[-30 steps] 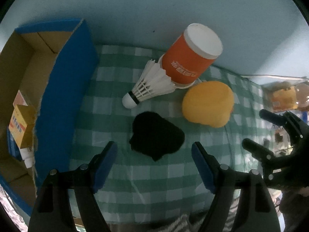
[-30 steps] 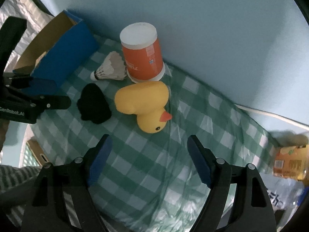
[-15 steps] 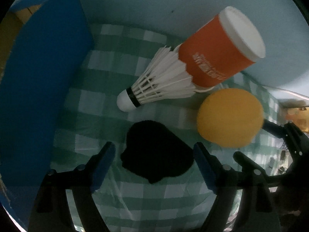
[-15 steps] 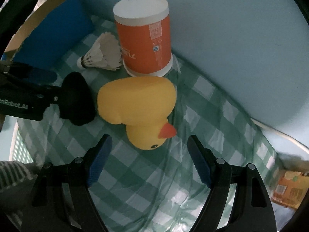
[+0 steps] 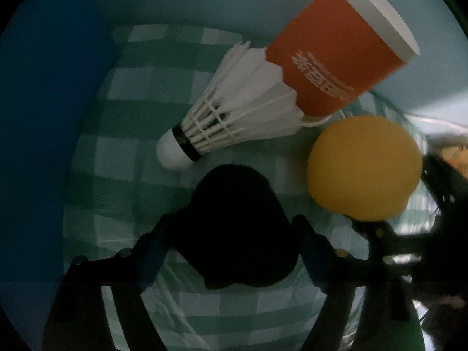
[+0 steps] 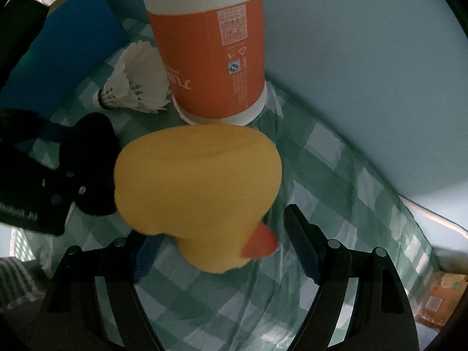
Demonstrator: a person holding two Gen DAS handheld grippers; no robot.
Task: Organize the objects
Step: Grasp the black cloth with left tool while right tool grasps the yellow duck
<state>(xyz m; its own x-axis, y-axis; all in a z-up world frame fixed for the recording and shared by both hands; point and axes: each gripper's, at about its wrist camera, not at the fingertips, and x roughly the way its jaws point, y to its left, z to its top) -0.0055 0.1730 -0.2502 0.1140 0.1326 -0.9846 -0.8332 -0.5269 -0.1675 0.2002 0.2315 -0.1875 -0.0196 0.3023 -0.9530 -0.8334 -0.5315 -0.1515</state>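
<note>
Your left gripper straddles black cloth lump on checked cloth, jaws just narrowed, contact unclear. Right gripper spread around yellow duck, unclenched. Step: paired pickup. Next: squeeze both, lift toward blue box.

Both wrist views look down (close)
</note>
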